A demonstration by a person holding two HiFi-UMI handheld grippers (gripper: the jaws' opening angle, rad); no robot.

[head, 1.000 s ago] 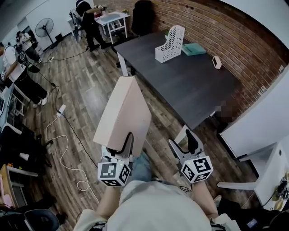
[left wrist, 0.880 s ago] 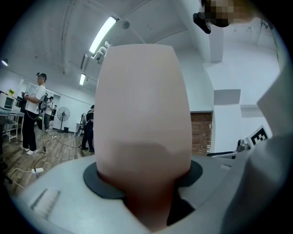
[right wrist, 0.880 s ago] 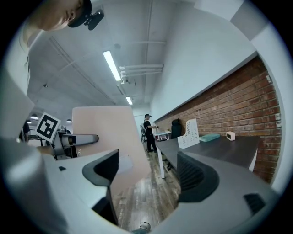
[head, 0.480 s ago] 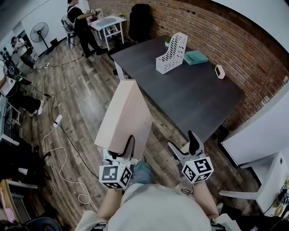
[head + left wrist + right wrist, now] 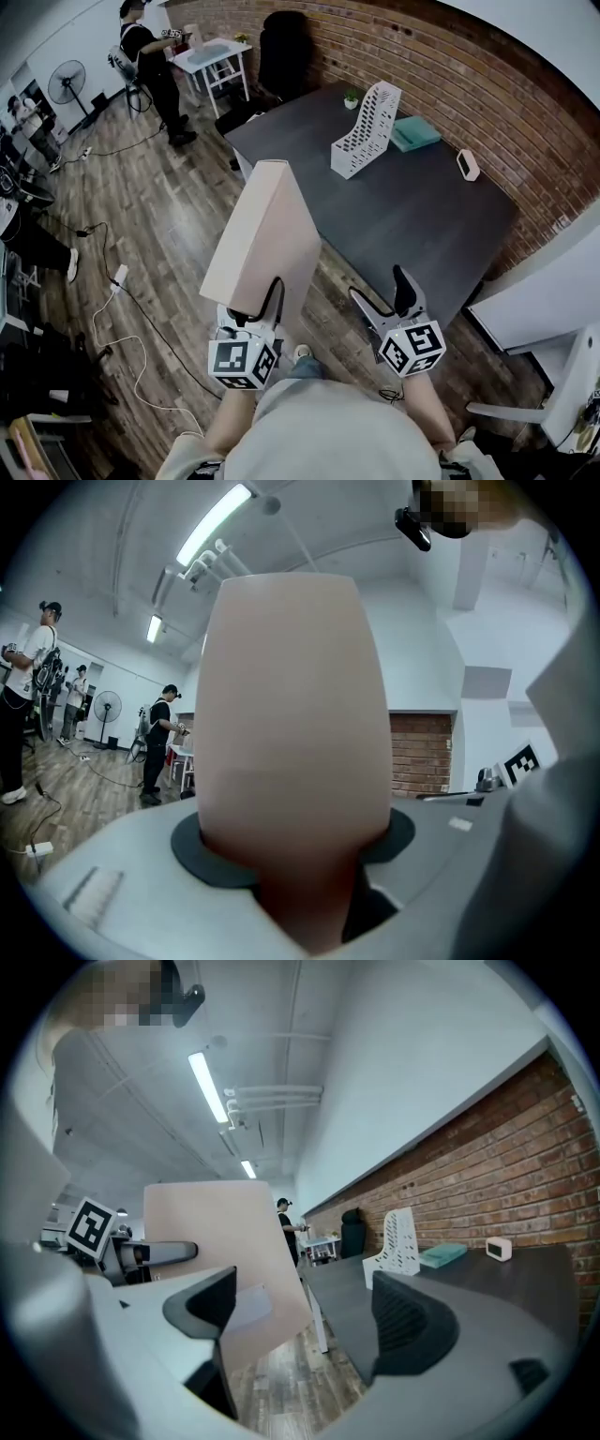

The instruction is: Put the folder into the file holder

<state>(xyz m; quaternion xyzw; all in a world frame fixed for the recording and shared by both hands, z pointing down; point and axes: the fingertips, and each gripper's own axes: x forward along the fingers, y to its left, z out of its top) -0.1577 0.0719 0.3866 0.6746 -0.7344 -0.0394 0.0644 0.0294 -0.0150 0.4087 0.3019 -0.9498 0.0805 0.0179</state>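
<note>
A large beige folder [image 5: 267, 234] stands upright over the wooden floor, with my left gripper [image 5: 249, 309] shut on its lower edge. In the left gripper view the folder [image 5: 291, 714] fills the middle, pinched between the pads. My right gripper [image 5: 380, 289] hangs beside it to the right; its jaws are opening and nothing is between them. The white perforated file holder [image 5: 364, 129] stands on the far part of the dark table [image 5: 403, 225]. From the right gripper view, the folder [image 5: 225, 1260] is at left and the file holder [image 5: 398, 1239] is ahead on the table.
A teal book [image 5: 415, 133] lies behind the holder and a small white device [image 5: 467, 164] sits near the brick wall. A black chair [image 5: 284, 47] stands at the table's far end. A person [image 5: 145, 61] stands by a small white table; a cable [image 5: 117, 309] crosses the floor.
The table and file holder have shifted right and a little nearer in the head view. The right gripper's jaws have spread wider. The folder stays in the left gripper.
</note>
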